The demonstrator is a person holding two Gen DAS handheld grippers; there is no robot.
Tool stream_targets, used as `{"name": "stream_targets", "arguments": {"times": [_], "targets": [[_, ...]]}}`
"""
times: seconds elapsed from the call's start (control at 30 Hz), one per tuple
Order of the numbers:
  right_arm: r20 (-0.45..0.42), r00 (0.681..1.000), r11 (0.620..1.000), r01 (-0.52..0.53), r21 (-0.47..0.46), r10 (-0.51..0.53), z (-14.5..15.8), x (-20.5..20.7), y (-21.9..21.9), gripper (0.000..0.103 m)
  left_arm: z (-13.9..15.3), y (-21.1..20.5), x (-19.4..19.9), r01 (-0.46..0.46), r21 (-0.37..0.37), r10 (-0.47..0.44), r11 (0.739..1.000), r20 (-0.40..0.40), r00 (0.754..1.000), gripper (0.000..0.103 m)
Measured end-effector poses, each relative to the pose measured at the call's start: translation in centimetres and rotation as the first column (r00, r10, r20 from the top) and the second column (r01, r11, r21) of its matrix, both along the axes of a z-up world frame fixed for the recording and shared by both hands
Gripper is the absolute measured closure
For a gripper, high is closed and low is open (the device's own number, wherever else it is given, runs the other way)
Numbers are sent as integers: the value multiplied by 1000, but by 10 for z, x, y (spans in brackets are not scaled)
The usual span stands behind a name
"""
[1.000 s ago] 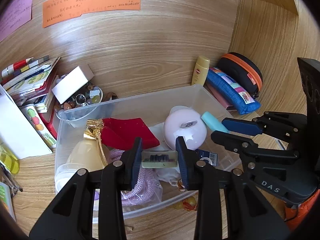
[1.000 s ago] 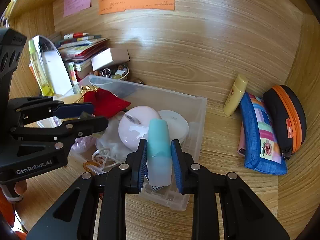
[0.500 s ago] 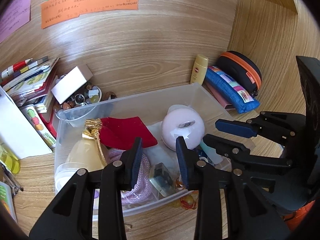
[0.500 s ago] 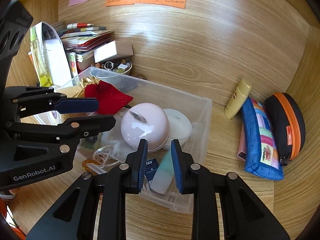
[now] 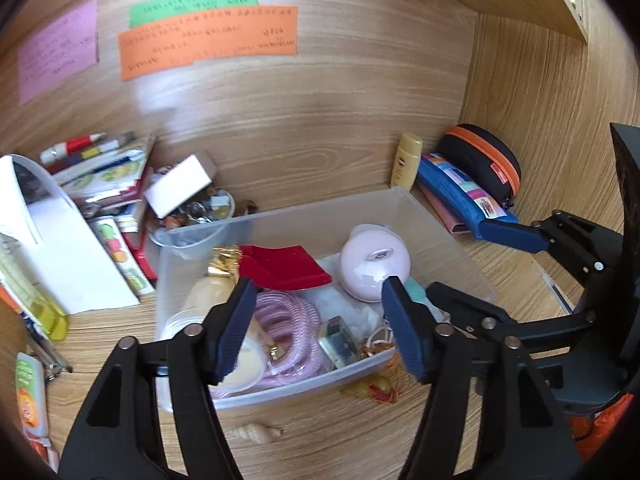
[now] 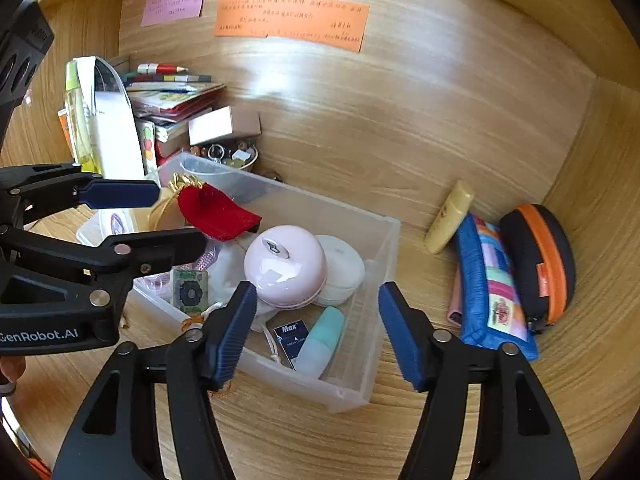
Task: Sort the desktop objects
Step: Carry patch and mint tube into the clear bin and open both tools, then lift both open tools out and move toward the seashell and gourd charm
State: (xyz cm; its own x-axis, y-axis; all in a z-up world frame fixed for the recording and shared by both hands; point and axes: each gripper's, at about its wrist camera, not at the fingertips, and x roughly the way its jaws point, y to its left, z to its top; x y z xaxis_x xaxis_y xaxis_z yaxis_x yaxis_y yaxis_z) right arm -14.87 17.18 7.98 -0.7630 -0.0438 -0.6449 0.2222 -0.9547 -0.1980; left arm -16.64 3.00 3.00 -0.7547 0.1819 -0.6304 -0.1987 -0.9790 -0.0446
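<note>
Both tools, left [image 5: 320,324] and right [image 6: 318,328], are hanging open and empty above the clear bin [image 6: 376,360]; next is probably fetching the shell [image 5: 258,433] lying before it

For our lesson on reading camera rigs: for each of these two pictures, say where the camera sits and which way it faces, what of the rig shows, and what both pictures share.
Left wrist: sits behind the left gripper, looks forward and down into the clear plastic bin; its open jaws and the right gripper show.
Right wrist: sits behind the right gripper, looks down at the bin's right end; its open jaws and the left gripper show.
Shared: bin, pale pink dome, red velvet pouch.
</note>
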Motion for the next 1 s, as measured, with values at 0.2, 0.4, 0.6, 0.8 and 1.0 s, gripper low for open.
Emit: {"name": "stream_targets", "arguments": {"times": [0.2,0.4,0.6,0.8,1.0], "targets": [[-22,1000,1000,13,-8,-13,5,16,-4,26,8,-9,20,-46,-33,44,998,-43,998,25],[10,1000,998,15,-62,-15,1,28,-2,23,17,-28,42,-82,-6,81,997,-78,994,9],[31,999,995,31,-93,-28,-2,40,1,22,11,-52,53,-137,3,137,991,-59,989,4],[65,997,995,37,-93,-31,-18,47,-3,18,-14,-70,56,-184,1,184,983,5,983,4],[151,989,996,20,-89,-6,-45,41,-17,18,-39,-76,57,-194,-25,195,981,57,979,4]]}}
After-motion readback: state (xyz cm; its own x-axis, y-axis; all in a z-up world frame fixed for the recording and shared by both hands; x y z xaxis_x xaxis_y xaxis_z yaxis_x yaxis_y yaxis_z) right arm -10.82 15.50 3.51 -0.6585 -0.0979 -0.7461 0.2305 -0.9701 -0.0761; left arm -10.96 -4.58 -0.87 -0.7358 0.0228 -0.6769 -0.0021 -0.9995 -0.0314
